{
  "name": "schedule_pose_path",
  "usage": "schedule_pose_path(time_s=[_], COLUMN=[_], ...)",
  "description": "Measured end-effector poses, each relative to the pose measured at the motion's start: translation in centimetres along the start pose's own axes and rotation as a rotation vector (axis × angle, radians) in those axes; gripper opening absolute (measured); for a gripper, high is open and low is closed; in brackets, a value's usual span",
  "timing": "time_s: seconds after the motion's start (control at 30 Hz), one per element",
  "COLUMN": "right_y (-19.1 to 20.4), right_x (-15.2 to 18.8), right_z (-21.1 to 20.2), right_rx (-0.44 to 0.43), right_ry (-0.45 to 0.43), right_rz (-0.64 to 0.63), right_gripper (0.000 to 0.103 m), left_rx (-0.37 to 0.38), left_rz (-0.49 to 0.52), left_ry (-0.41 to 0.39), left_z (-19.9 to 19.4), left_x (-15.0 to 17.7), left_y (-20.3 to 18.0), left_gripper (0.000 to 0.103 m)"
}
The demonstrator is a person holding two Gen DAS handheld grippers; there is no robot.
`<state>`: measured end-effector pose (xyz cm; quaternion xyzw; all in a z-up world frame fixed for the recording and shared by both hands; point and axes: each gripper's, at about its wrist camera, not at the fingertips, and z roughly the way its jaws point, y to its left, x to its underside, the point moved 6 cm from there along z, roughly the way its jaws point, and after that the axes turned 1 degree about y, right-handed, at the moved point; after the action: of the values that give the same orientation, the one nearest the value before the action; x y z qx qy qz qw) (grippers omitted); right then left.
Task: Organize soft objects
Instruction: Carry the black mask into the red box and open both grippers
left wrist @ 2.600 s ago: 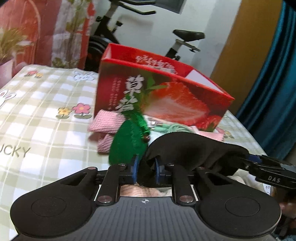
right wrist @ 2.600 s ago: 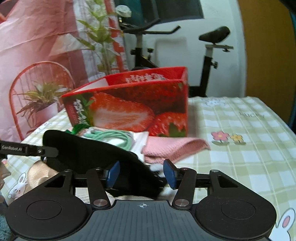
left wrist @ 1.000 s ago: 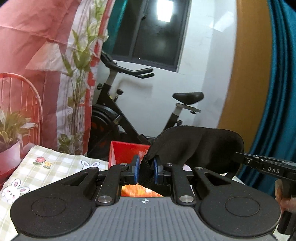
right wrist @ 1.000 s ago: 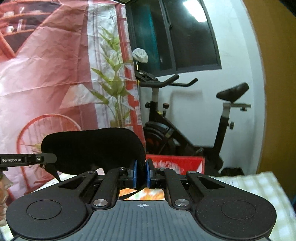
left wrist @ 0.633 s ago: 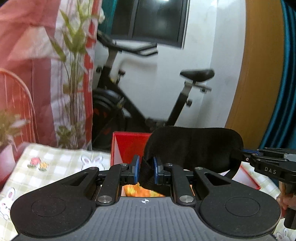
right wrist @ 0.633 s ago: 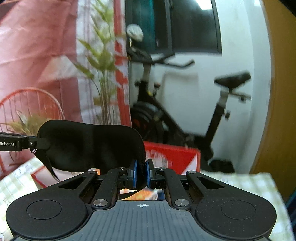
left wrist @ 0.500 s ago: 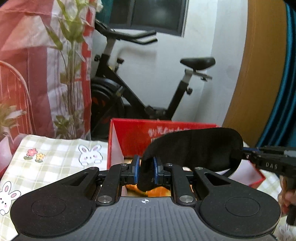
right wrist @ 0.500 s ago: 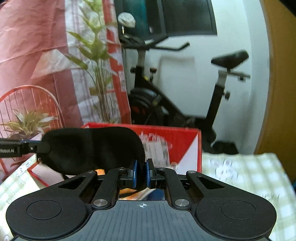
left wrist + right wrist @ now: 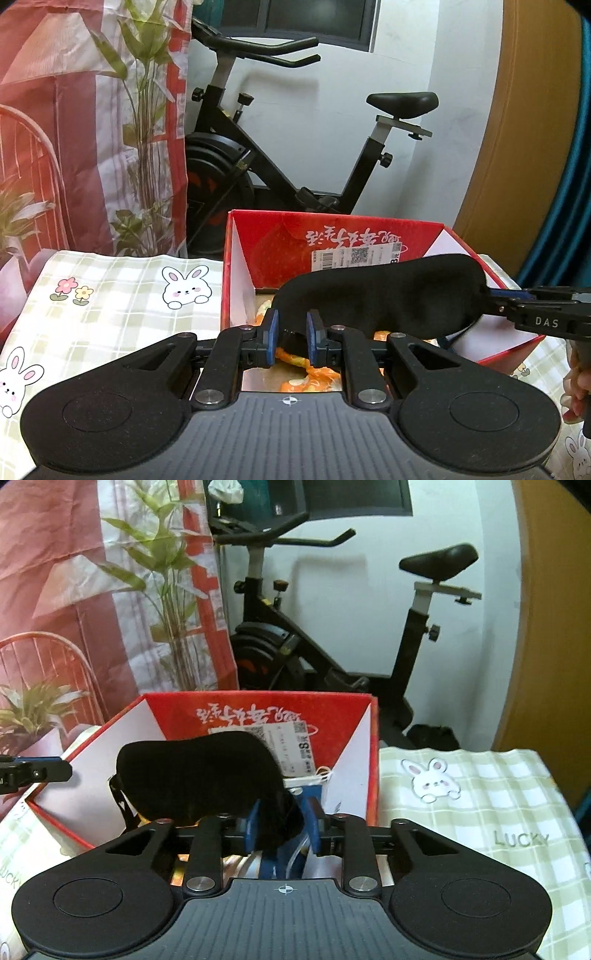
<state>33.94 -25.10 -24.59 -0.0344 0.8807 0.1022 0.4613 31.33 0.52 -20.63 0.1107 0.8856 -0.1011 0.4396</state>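
Left wrist view: the red strawberry box (image 9: pixel 369 236) sits open on the checked rabbit-print tablecloth (image 9: pixel 110 295). Inside it, on the cardboard floor, lies orange-and-white patterned fabric (image 9: pixel 306 369). The far inner wall carries white script and a white shipping label (image 9: pixel 354 256) with a barcode and QR code. The black eye mask (image 9: pixel 384 299) hangs over the box's opening. The left gripper (image 9: pixel 289 332) has its blue pads parted, with a gap on each side of the mask's end. The right gripper (image 9: pixel 517 301), marked "DAS", meets the mask's other end at the box's right edge; its grip cannot be judged here.

Right wrist view: the same box (image 9: pixel 258 709) shows its script upside down, its label bearing a large "S". The eye mask (image 9: pixel 199 771) sags above the box. The right gripper (image 9: pixel 282 821) has blue pads spread, mask fabric loosely between them. White and blue items lie in the box beneath. "LUCKY" is printed on the tablecloth (image 9: pixel 480 812) to the box's right.
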Motion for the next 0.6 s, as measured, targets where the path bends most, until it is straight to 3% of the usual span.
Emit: schedule_pose_path(time_s=[0.23,0.4,0.6], right_y=[0.6,1.9,3.8], right_x=[-0.8,-0.6,0.4], right_z=[-2.2,-3.8,-6.0], right_rx=[-0.001,-0.025,-0.071], right_ry=[-0.073,-0.098,-0.133], right_rz=[-0.041,-0.082,-0.106], right_gripper=[0.035,0.035,0.035], left_rx=[0.014,0.034,0.066], left_rz=[-0.002,0.001,0.006], left_ry=[-0.007,-0.015,0.003], left_z=[-1.0,-2.3,-3.9], left_x=[-0.2,0.2,1.9], left_y=[-0.4,-1.1,-2.6], left_gripper=[0.019,0.036,0.037])
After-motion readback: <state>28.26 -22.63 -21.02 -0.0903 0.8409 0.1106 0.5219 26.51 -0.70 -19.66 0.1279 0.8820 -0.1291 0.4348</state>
